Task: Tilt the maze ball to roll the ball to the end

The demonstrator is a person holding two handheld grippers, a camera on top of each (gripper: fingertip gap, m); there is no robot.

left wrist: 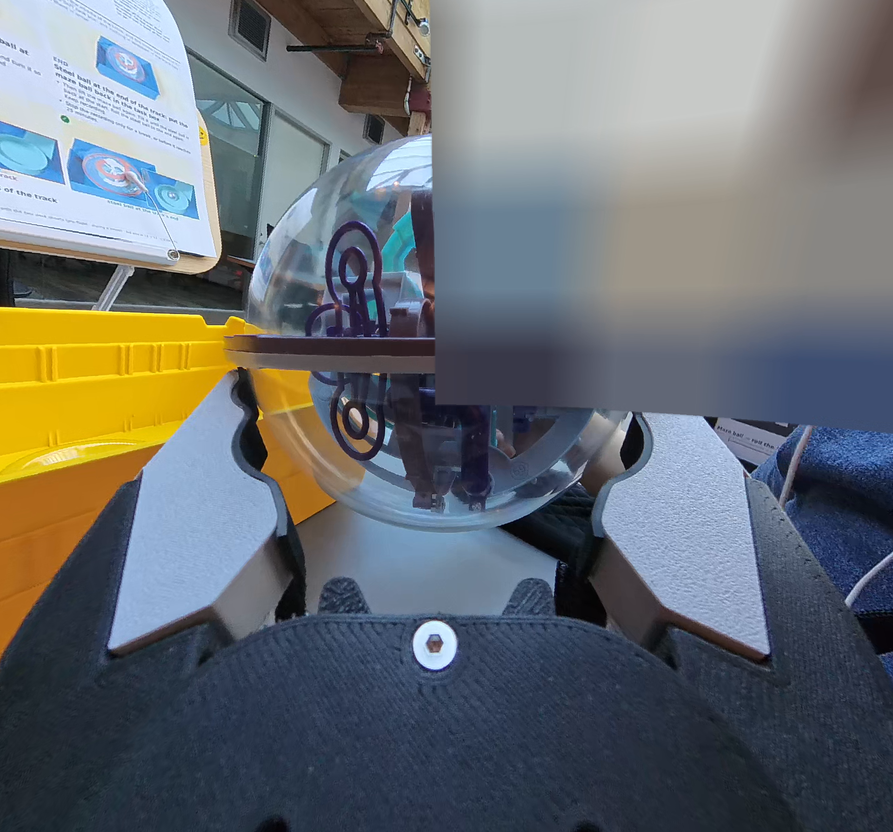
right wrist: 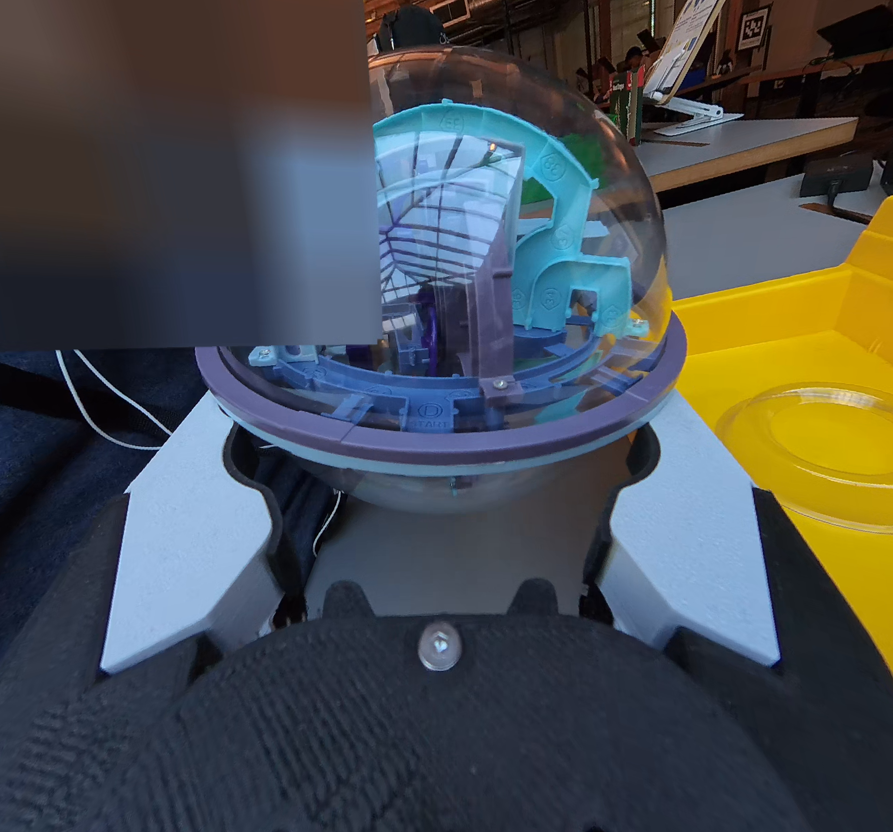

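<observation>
Left wrist view: maze ball [left wrist: 357, 373], clear, is cradled between spread fingers of left gripper [left wrist: 435, 427], beside yellow bin [left wrist: 96, 373]. Right wrist view: maze ball [right wrist: 507, 325] is likewise bracketed by right gripper [right wrist: 439, 441]; firm clamping cannot be told for either.

The maze ball [right wrist: 507, 248] at the frame's centre has a clear shell, a dull purple rim band over a pale blue one, turquoise tracks above and darker blue tracks low down; in the left wrist view [left wrist: 348, 349] dark purple wire loops show inside. The bin [right wrist: 773, 325] at right is bright yellow, holding a clear round stand [right wrist: 812, 441]. Both grippers [left wrist: 435, 427] [right wrist: 435, 465] have pale grey fingers on ribbed black bodies. Dark blue cloth [right wrist: 58, 446] fills the left edge.
</observation>
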